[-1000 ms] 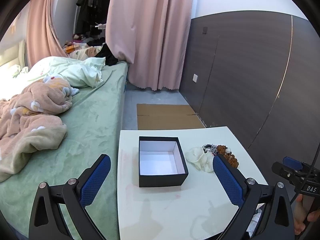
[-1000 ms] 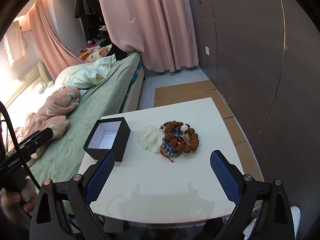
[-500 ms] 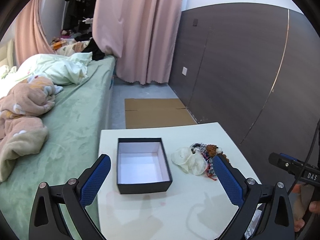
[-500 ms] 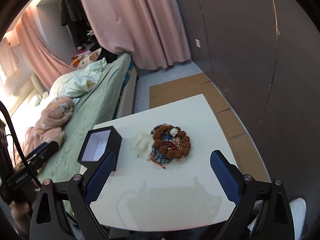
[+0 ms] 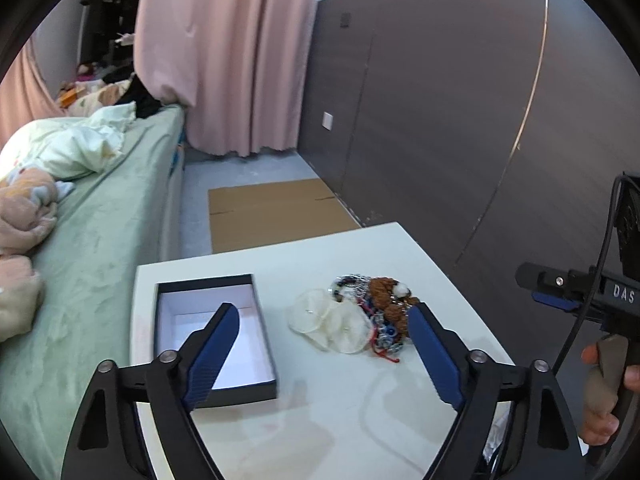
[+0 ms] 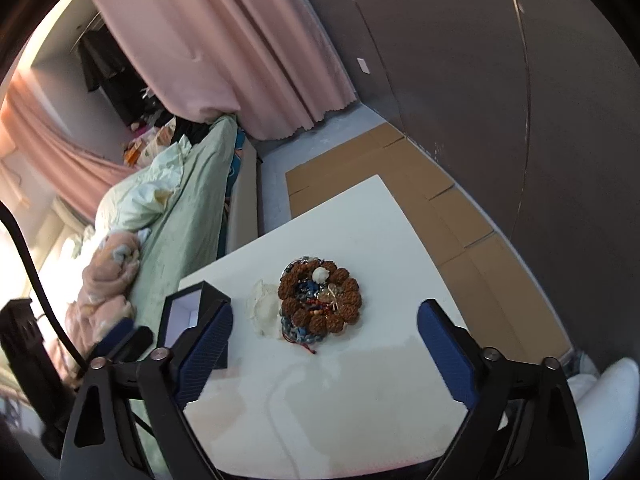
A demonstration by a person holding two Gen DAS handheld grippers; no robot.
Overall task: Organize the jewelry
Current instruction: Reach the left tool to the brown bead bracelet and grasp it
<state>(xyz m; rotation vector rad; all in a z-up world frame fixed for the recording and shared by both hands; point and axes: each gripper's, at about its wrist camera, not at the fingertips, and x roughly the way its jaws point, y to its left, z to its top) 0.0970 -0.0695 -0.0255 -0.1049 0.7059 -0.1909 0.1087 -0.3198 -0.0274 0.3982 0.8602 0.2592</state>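
Observation:
A pile of jewelry (image 6: 320, 300) lies mid-table: a brown bead bracelet around blue beads, chains and a red cord. It also shows in the left wrist view (image 5: 380, 312). A white sheer pouch (image 5: 332, 320) lies just left of it. An open black box (image 5: 212, 336) with a white inside stands at the table's left; the right wrist view (image 6: 188, 312) shows it too. My left gripper (image 5: 324, 356) is open and empty above the table, between box and pile. My right gripper (image 6: 324, 344) is open and empty, above the table just short of the pile.
The small white table (image 6: 360, 400) stands beside a green bed (image 5: 100, 240) with blankets on its left. Flattened cardboard (image 5: 272, 212) lies on the floor beyond it. A dark panelled wall (image 5: 460, 120) runs along the right, with pink curtains (image 5: 224, 52) behind.
Both grippers have moved forward and down toward the table. The left view has swung right, bringing the pile between its fingers. Both stay open.

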